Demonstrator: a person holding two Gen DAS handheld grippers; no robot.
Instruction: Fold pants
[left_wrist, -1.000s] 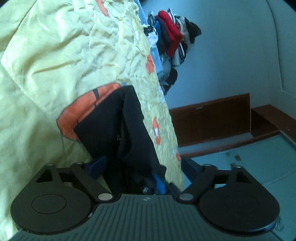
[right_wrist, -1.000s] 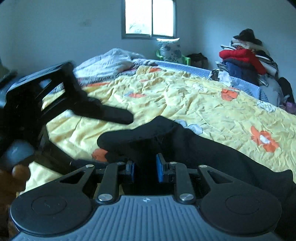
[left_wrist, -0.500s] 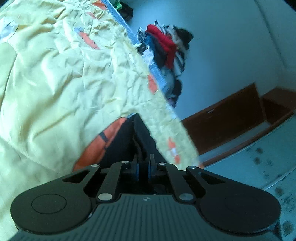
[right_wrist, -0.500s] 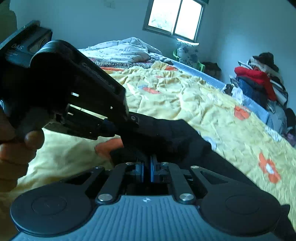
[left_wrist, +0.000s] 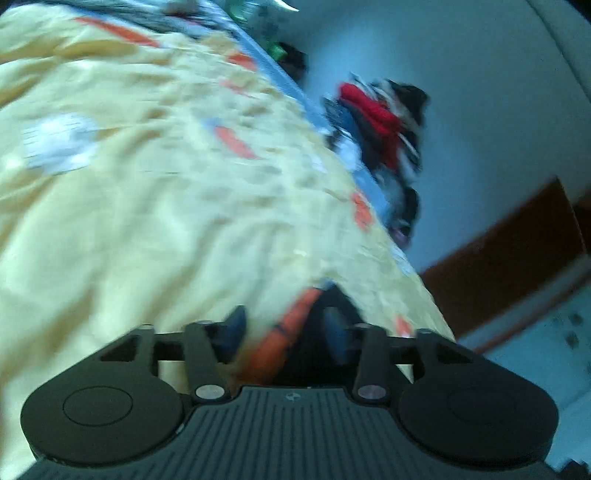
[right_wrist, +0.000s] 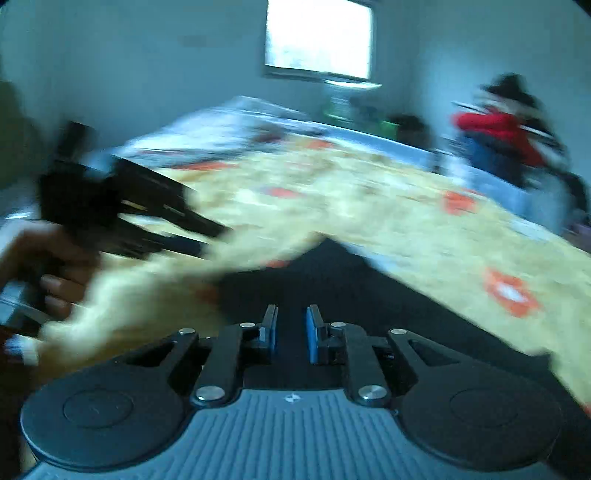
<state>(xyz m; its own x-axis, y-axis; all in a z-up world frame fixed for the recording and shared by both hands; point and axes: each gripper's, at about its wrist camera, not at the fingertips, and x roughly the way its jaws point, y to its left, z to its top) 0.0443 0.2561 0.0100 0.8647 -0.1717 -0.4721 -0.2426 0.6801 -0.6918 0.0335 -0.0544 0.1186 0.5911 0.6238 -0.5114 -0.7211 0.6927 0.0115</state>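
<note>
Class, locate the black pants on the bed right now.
In the right wrist view the black pants lie on the yellow quilt, just ahead of the right gripper.

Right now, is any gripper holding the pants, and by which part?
Left gripper: jaws have just been opening, pressing nothing between them. Right gripper: jaws have just been opening slightly over the black pants; blur hides any hold.

The pants (right_wrist: 332, 280) are black and soft. They lie on a bed with a yellow cover. In the right view they spread out as a dark, flat shape that runs to the right, close below the camera. In the left view only a small dark bit (left_wrist: 334, 295) shows. Both views are blurry, so folds are hard to see.
</note>
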